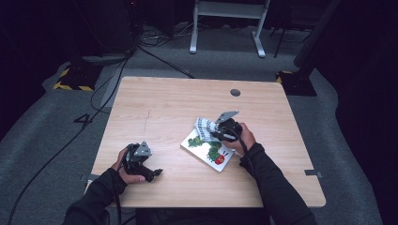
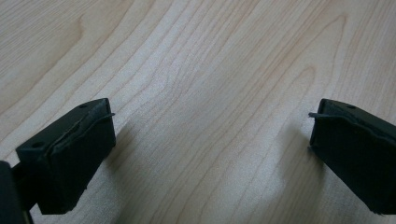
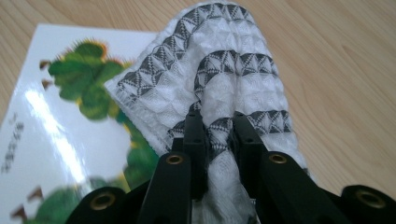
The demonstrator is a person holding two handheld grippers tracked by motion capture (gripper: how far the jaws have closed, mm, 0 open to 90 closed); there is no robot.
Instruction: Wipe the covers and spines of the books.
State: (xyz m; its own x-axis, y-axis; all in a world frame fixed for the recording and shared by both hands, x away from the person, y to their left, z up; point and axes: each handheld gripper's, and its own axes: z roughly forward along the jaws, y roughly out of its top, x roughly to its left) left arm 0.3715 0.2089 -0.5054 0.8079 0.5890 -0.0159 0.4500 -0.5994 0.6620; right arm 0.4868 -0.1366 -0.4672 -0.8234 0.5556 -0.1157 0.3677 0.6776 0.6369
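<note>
Right tool [image 3: 218, 133] is clamped on a bunched fold of the white, grey-patterned cloth [image 3: 210, 79], held over the picture book [image 3: 60, 126] on the desk [image 1: 164, 108]. Risk: the thin pinch slips, or the hanging cloth drags the book. Left tool [image 2: 210, 140] rests open on bare wood. No containers present.

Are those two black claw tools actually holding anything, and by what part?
The right gripper pinches the white cloth by a bunched fold near its middle, above the picture book. The left gripper holds nothing.

Picture book [image 1: 209, 151] lying on wooden table [image 1: 164, 112].
</note>
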